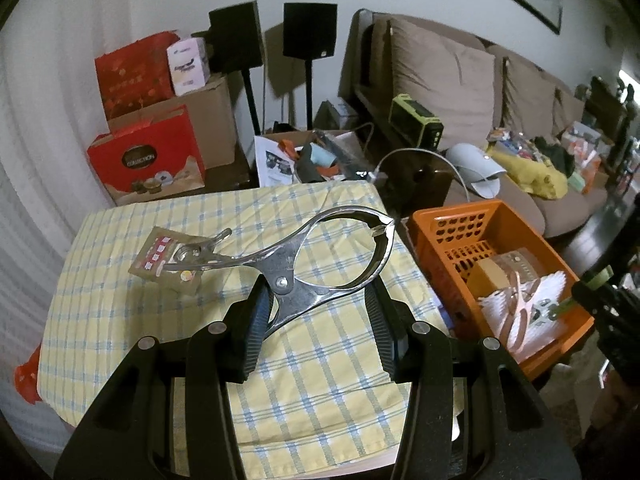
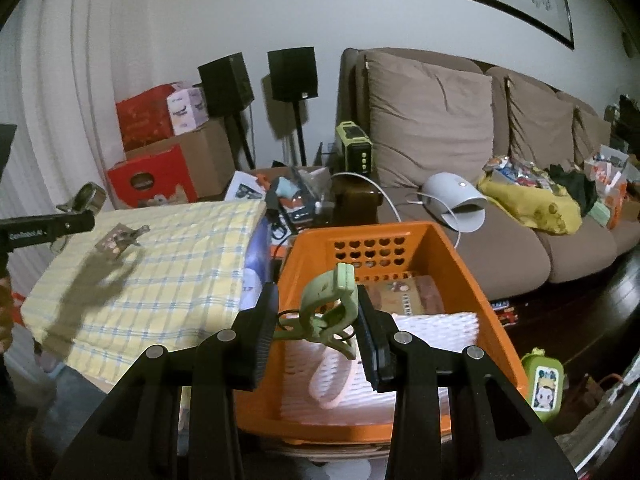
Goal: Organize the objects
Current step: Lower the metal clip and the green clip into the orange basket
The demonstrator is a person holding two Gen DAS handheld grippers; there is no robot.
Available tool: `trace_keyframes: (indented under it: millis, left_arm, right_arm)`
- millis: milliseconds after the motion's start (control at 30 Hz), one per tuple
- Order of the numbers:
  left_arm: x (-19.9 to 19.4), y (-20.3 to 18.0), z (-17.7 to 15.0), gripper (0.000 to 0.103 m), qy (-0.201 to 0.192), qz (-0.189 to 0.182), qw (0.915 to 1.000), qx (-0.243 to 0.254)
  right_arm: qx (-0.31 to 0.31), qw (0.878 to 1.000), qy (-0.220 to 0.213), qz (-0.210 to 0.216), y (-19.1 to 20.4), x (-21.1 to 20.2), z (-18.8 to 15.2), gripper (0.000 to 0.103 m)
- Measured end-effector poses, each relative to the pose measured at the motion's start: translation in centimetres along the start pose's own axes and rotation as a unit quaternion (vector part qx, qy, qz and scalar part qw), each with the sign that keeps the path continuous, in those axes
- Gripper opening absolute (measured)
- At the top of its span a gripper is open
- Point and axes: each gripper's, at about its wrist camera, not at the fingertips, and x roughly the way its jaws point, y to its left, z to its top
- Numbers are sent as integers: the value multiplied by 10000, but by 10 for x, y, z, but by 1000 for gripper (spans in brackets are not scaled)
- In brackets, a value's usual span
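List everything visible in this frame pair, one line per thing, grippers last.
metal tongs: 1, silver, held above the checked cloth
green clip: 1, green, held over the basket
basket: 1, orange, right of the cloth-covered table
checked cloth: 1, yellow and blue, covering the table
carded metal tool: 1, silver on brown card, lying on the cloth
white padding: 1, white, inside the basket
pink clip: 1, pink, on the padding
sofa: 1, brown, behind the basket
speakers: 2, black, on stands by the wall
left gripper: 1, black, closed on the tongs
right gripper: 1, black, closed on the clip
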Motion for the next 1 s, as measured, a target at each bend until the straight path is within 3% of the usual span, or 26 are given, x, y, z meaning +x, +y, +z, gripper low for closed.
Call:
trace_keyframes:
  millis: [533, 1000]
  left_arm:
    - [-3, -24, 10, 44, -35, -227, 9994, 269]
    - [-11, -49, 18, 44, -107, -520, 9977, 426]
  right_arm:
    - [13, 10000, 20, -82, -7, 2, 0, 37]
    - [299, 9993, -101, -184, -41, -7, 1, 37]
